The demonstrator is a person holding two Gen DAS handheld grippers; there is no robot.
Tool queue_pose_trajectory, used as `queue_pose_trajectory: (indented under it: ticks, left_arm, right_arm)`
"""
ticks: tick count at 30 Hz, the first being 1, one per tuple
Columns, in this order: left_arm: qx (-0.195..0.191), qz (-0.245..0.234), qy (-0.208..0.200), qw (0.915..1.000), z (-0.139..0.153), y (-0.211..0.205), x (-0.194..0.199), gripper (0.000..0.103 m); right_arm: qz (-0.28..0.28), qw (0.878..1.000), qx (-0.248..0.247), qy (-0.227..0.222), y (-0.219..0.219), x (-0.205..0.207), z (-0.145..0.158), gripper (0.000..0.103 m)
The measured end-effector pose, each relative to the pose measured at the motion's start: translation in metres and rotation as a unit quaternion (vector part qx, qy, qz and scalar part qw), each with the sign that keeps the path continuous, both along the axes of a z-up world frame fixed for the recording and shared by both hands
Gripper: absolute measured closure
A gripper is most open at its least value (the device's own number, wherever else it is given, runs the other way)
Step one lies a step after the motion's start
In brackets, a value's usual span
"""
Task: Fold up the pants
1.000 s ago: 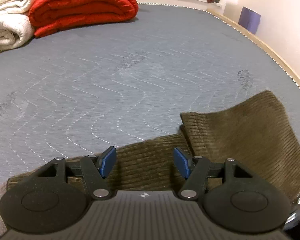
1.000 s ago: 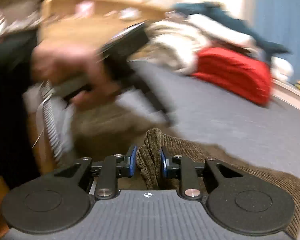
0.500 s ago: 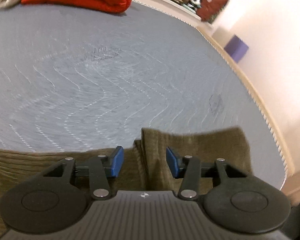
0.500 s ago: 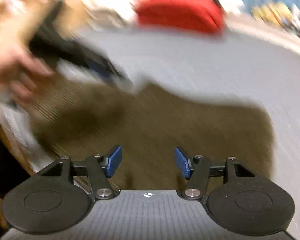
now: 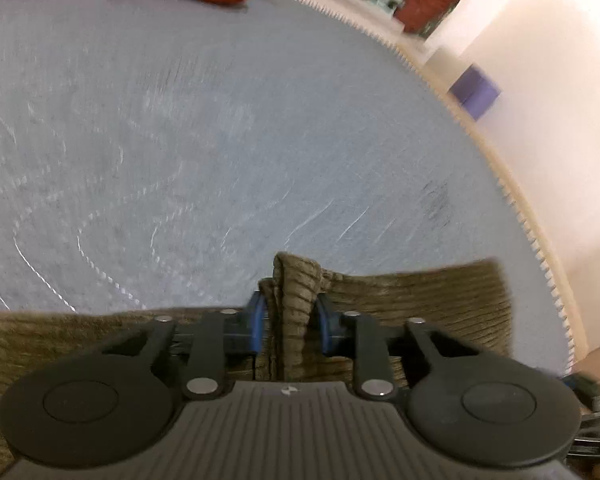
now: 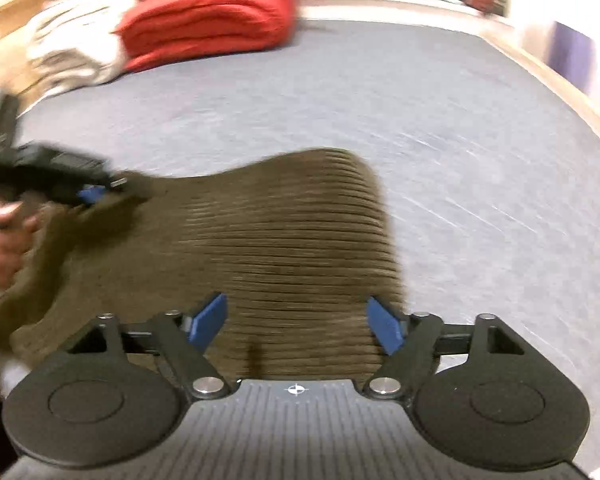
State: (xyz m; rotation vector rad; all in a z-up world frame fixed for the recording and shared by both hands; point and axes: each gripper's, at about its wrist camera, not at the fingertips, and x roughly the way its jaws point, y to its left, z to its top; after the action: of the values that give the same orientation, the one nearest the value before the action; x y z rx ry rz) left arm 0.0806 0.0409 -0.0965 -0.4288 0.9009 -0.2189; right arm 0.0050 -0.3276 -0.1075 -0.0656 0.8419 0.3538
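Brown pants (image 6: 284,240) lying near the right edge of the grey bed (image 5: 260,140), bunched fold pinched tight in left gripper (image 5: 290,320), right gripper (image 6: 296,324) wide open and empty, so could slip and unfold if tugged.

Olive-brown corduroy pants (image 5: 400,300) hidden below left jaws; black left gripper (image 6: 96,194) motion-blurred, cropped left of right jaws.
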Motion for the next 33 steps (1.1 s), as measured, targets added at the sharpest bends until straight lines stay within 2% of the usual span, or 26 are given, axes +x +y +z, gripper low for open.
queue_pose_trajectory:
  ticks: [3, 5, 7, 8, 9, 11, 12, 15, 17, 18, 19, 20, 21, 22, 24, 26, 28, 30, 32, 33]
  left_arm:
    - [0.006, 0.015, -0.036, 0.9992, 0.035, 0.003, -0.022, 0.080]
    - [0.044, 0.032, -0.057, 0.9969, 0.048, 0.003, -0.037, 0.080]
    - [0.068, 0.041, -0.054, 0.9954, 0.044, 0.005, -0.040, 0.076]
    - [0.077, 0.044, -0.037, 0.9954, 0.037, 0.006, -0.035, 0.071]
    - [0.094, 0.058, -0.023, 0.9936, 0.033, 0.007, -0.033, 0.071]
    - [0.148, 0.093, -0.032, 0.9841, 0.038, 0.006, -0.034, 0.071]
    - [0.157, 0.084, -0.051, 0.9827, 0.046, 0.003, -0.036, 0.071]
    - [0.147, 0.023, -0.101, 0.9836, 0.063, -0.013, -0.044, 0.069]
    - [0.138, -0.037, -0.105, 0.9840, 0.060, -0.027, -0.047, 0.068]
    - [0.139, -0.064, -0.093, 0.9837, 0.051, -0.033, -0.046, 0.068]
    - [0.150, -0.080, -0.072, 0.9829, 0.040, -0.038, -0.043, 0.068]
    - [0.177, -0.086, -0.030, 0.9800, 0.023, -0.042, -0.037, 0.069]
    - [0.202, -0.091, 0.010, 0.9751, 0.004, -0.042, -0.032, 0.070]
    - [0.207, -0.097, 0.009, 0.9736, -0.003, -0.041, -0.032, 0.069]
    - [0.213, -0.096, 0.001, 0.9724, 0.011, -0.045, -0.032, 0.066]
    - [0.181, -0.078, -0.018, 0.9801, 0.029, -0.042, -0.039, 0.036]
    - [0.123, -0.076, -0.047, 0.9884, 0.048, -0.037, -0.044, 0.031]
    - [0.072, -0.078, -0.069, 0.9920, 0.064, -0.032, -0.052, 0.028]
    - [0.009, -0.083, -0.079, 0.9934, 0.072, -0.030, -0.054, 0.020]
    - [-0.026, -0.088, -0.081, 0.9925, 0.075, -0.027, -0.053, 0.019]
  right_arm:
    - [-0.039, 0.999, -0.005, 0.032, -0.011, 0.005, -0.014, 0.019]
    - [-0.053, 0.997, -0.004, 0.052, -0.015, 0.007, -0.022, 0.018]
    - [-0.059, 0.996, -0.001, 0.069, -0.021, 0.002, -0.029, 0.013]
    - [-0.058, 0.995, 0.004, 0.076, -0.020, 0.000, -0.029, 0.012]
    - [-0.057, 0.995, 0.012, 0.084, -0.024, -0.003, -0.026, 0.011]
    - [-0.063, 0.992, 0.020, 0.105, -0.022, -0.004, -0.030, 0.012]
    - [-0.068, 0.991, 0.022, 0.112, -0.022, -0.004, -0.033, 0.012]
    - [-0.083, 0.987, 0.040, 0.129, -0.024, -0.002, -0.031, 0.014]
    - [-0.085, 0.986, 0.050, 0.134, -0.023, 0.001, -0.032, 0.018]
    - [-0.086, 0.985, 0.056, 0.137, -0.023, 0.001, -0.031, 0.025]
    - [-0.085, 0.985, 0.062, 0.139, -0.022, 0.000, -0.032, 0.033]
    - [-0.084, 0.985, 0.063, 0.137, -0.021, -0.001, -0.031, 0.035]
    - [-0.082, 0.986, 0.059, 0.132, -0.021, -0.003, -0.029, 0.044]
    - [-0.080, 0.987, 0.057, 0.126, -0.019, -0.004, -0.026, 0.055]
    - [-0.084, 0.987, 0.066, 0.116, -0.022, -0.004, -0.021, 0.070]
    - [-0.081, 0.990, 0.066, 0.099, -0.019, -0.005, -0.014, 0.076]
    - [-0.063, 0.995, 0.055, 0.061, -0.009, -0.017, 0.003, 0.079]
    - [-0.021, 0.999, 0.037, -0.002, 0.011, -0.034, 0.023, 0.080]
    - [0.034, 0.997, 0.011, -0.069, 0.035, -0.053, 0.039, 0.080]
    - [0.071, 0.992, -0.001, -0.106, 0.050, -0.067, 0.048, 0.080]
